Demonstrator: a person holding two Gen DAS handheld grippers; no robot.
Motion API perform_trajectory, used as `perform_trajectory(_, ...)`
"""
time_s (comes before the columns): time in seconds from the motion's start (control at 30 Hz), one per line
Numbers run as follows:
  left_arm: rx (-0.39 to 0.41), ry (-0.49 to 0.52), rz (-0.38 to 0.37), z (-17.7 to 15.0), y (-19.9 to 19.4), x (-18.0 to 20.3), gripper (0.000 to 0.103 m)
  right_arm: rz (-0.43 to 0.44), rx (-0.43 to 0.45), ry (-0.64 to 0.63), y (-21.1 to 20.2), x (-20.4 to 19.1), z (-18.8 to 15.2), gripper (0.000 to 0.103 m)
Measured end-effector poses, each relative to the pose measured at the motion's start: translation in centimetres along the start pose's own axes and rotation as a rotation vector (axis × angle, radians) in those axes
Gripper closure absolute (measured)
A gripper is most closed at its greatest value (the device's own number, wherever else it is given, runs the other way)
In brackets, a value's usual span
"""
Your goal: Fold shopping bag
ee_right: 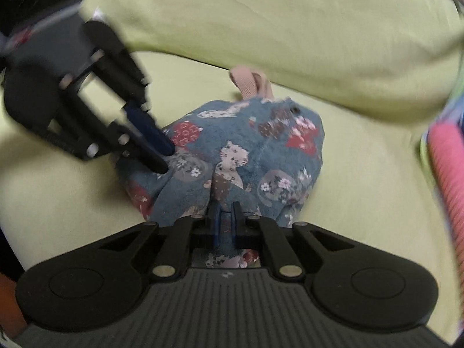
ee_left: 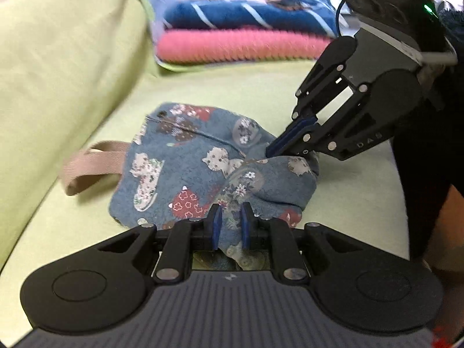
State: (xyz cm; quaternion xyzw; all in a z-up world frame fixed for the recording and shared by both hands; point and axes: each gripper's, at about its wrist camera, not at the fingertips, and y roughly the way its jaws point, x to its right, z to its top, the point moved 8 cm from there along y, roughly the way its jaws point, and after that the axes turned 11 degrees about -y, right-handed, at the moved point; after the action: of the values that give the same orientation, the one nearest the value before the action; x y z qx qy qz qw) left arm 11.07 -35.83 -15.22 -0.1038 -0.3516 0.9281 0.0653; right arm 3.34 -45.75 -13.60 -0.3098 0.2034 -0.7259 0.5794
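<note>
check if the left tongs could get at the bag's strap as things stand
Probably not yet: the left tongs are shut on the bag, and the strap lies off its far end, nothing covering it.

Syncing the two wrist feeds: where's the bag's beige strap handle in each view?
Left wrist: the beige strap handle loops out of the left edge of the cat-print bag, left of centre, on the green sheet.
Right wrist: it pokes up behind the bag's far edge, just above centre, under the green pillow.
Shared landmark: the pink knitted textile.
</note>
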Motion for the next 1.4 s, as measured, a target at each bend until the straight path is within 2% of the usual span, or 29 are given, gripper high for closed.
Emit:
perform_trajectory(0.1, 0.045, 0.126, 0.067, 0.0, -1.6, 2.1, 0.089, 0.037, -0.009, 0.05, -0.2, 0.5, 0.1, 0.1)
perform_trajectory(0.17, 0.028, 0.207, 0.073, -0.1, -2.6, 3.2, 0.072, 0.051, -0.026, 0.051, -0.3, 0.6, 0.4, 0.1)
perform_trajectory(0.2, 0.019, 0.255, 0.079, -0.4, -3.1, 3.7, 0.068, 0.058, -0.033, 0.049, -0.4, 0.6, 0.5, 0.1)
perform_trajectory(0.3, -0.009, 0.446, 0.133, -1.5, -3.6, 5.1, 0.068, 0.08, -0.047, 0.049, -0.4, 0.6, 0.4, 0.1)
perform_trajectory(0.43, -0.041, 0.614, 0.188, -2.3, -2.8, 5.4, 0.067, 0.104, -0.058, 0.053, 0.2, 0.7, 0.2, 0.1)
perform_trajectory(0.47, -0.043, 0.595, 0.18, -2.2, -2.6, 5.2, 0.067, 0.104, -0.06, 0.052, 0.4, 0.8, 0.3, 0.1)
perform_trajectory(0.57, -0.047, 0.431, 0.115, -1.1, -2.4, 4.2, 0.069, 0.1, -0.059, 0.045, 0.8, 0.7, 0.5, 0.1)
perform_trajectory(0.6, -0.046, 0.361, 0.089, -0.7, -2.5, 3.8, 0.077, 0.1, -0.059, 0.047, 0.9, 0.7, 0.5, 0.1)
perform_trajectory(0.63, -0.043, 0.295, 0.065, -0.2, -2.8, 3.3, 0.091, 0.103, -0.058, 0.051, 0.9, 0.7, 0.5, 0.1)
perform_trajectory(0.7, -0.028, 0.173, 0.031, 0.8, -3.4, 2.3, 0.095, 0.11, -0.057, 0.061, 0.8, 1.0, 0.4, 0.1)
perform_trajectory(0.77, -0.029, 0.127, 0.032, 1.0, -3.4, 1.3, 0.096, 0.12, -0.053, 0.074, 0.7, 1.2, 0.3, 0.1)
perform_trajectory(0.87, -0.073, 0.081, 0.053, 0.0, -1.7, 0.0, 0.098, 0.13, -0.048, 0.087, 0.6, 1.5, 0.1, 0.1)
perform_trajectory(1.03, -0.067, 0.0, 0.07, -1.6, 0.5, -1.4, 0.103, 0.135, -0.045, 0.085, 0.7, 1.5, 0.1, 0.1)
perform_trajectory(1.2, -0.043, 0.07, 0.144, -1.7, 0.3, -0.7, 0.103, 0.136, -0.044, 0.094, 1.0, 1.6, 0.2, 0.1)
perform_trajectory(1.27, -0.034, 0.17, 0.19, -1.6, -0.5, 0.0, 0.103, 0.14, -0.043, 0.1, 1.1, 1.8, 0.2, 0.1)
perform_trajectory(1.3, -0.03, 0.224, 0.219, -1.6, -1.1, 0.4, 0.1, 0.144, -0.042, 0.104, 1.0, 1.9, 0.1, 0.1)
perform_trajectory(1.33, -0.017, 0.281, 0.243, -1.8, -1.7, 0.9, 0.085, 0.148, -0.042, 0.107, 1.0, 2.0, 0.1, 0.1)
perform_trajectory(1.4, 0.013, 0.405, 0.278, -2.3, -2.9, 2.2, 0.073, 0.153, -0.042, 0.114, 0.9, 2.1, 0.0, 0.1)
